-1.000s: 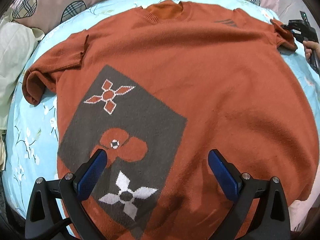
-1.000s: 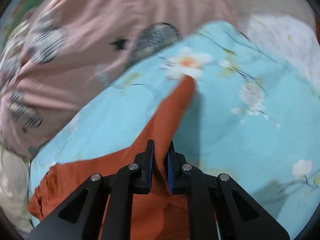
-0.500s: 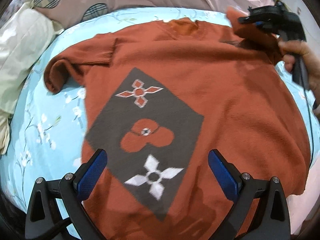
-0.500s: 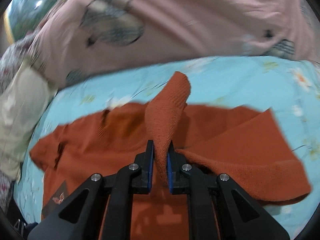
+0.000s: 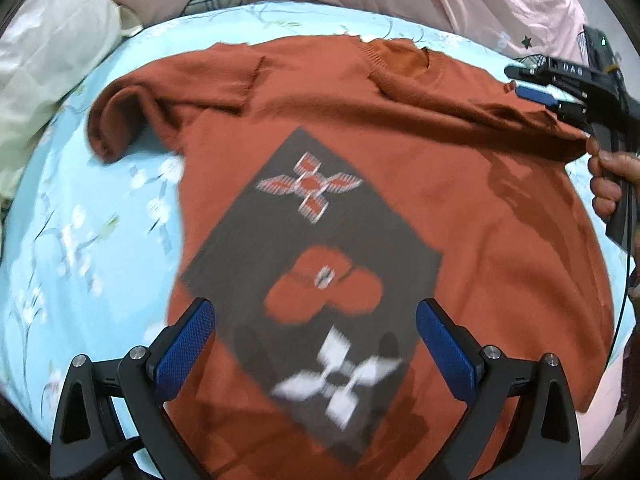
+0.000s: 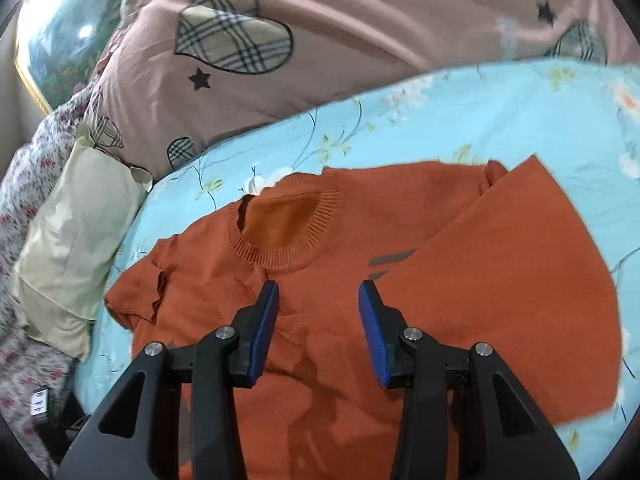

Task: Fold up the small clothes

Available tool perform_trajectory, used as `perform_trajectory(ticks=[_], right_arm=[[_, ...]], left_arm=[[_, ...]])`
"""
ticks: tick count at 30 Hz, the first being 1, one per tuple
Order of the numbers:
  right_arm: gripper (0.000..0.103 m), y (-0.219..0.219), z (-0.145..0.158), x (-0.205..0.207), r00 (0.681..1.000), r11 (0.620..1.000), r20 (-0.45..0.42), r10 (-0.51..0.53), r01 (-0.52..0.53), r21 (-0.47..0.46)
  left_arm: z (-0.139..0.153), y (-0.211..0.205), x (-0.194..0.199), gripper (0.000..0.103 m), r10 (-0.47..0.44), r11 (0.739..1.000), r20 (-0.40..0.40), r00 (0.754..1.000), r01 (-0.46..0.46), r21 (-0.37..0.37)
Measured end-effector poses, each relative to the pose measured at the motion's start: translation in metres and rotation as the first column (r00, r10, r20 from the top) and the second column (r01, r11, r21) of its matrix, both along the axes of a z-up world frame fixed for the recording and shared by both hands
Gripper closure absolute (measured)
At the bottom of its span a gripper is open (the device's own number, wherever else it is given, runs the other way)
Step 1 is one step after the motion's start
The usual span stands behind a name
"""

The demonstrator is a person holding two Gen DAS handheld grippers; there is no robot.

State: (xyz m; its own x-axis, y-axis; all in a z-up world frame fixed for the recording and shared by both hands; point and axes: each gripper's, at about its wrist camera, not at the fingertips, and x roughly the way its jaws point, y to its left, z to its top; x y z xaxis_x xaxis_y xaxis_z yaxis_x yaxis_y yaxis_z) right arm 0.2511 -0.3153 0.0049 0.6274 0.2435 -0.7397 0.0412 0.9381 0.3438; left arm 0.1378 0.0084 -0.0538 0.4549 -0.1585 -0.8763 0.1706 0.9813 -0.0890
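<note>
A rust-orange knit sweater (image 5: 500, 240) with a grey diamond panel (image 5: 320, 248) lies face up on the blue floral sheet (image 5: 80, 240). My left gripper (image 5: 316, 340) hovers open over the panel's lower part and holds nothing. In the right wrist view, the right sleeve (image 6: 500, 280) lies folded inward over the chest beside the ribbed collar (image 6: 280, 224). My right gripper (image 6: 319, 308) hangs just above the chest. Its jaws are opening, with nothing between the pads. The left wrist view shows the right gripper (image 5: 520, 82) at the sweater's top right, held by a hand (image 5: 608, 184). The left sleeve (image 5: 132, 116) lies spread out.
A pink quilt with plaid hearts (image 6: 320, 40) lies bunched along the far side of the bed. A cream pillow (image 6: 68, 240) and flowered bedding (image 6: 24, 184) sit at the left. The sheet runs on to the right of the sweater (image 6: 560, 120). A cable (image 5: 624, 300) trails from the right gripper.
My right gripper carried the right sleeve in over the sweater's chest, then its jaws parted and the sleeve dropped flat. The left wrist view slid leftward over the sweater.
</note>
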Motion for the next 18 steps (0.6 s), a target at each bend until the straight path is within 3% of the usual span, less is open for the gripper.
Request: perform_trajectory(ticks=[3,6,9,11,14,18], right_arm=[[0.06,0.0,-0.02,0.017,0.994,0.998,-0.09,0.061,-0.057,0.038],[0.058,0.015,-0.045,0.014,0.965,0.978,-0.19,0.183,-0.159,0.132],[0.058,0.037,-0.05,-0.014,0.922,0.917,-0.157,0.354,-0.309,0.25],[0.058,0.046,-0.053,-0.031,0.899,0.893,-0.15,0.41,-0.363,0.268],[0.058,0.049,-0.052,-0.053,0.9,0.896,-0.136,0.414,-0.376,0.237],[0.058,0.047,-0.02,-0.048,0.936,0.936,-0.045,0.348,-0.345,0.064]], left_arm=[[0.004,-0.013,0.018,0.002,-0.004,1.0,0.017,1.0,0.004,-0.014],[0.009,-0.02,0.028,0.002,-0.006,1.0,0.027,1.0,0.007,-0.025],[0.012,-0.017,0.033,0.002,-0.007,0.999,0.034,0.999,0.008,-0.032],[0.013,-0.013,0.037,0.002,-0.005,0.999,0.033,0.999,0.007,-0.048],[0.015,-0.009,0.042,0.002,-0.006,0.995,0.02,1.0,0.008,-0.101],[0.018,-0.021,0.055,0.002,-0.023,0.986,0.015,1.0,0.025,-0.163]])
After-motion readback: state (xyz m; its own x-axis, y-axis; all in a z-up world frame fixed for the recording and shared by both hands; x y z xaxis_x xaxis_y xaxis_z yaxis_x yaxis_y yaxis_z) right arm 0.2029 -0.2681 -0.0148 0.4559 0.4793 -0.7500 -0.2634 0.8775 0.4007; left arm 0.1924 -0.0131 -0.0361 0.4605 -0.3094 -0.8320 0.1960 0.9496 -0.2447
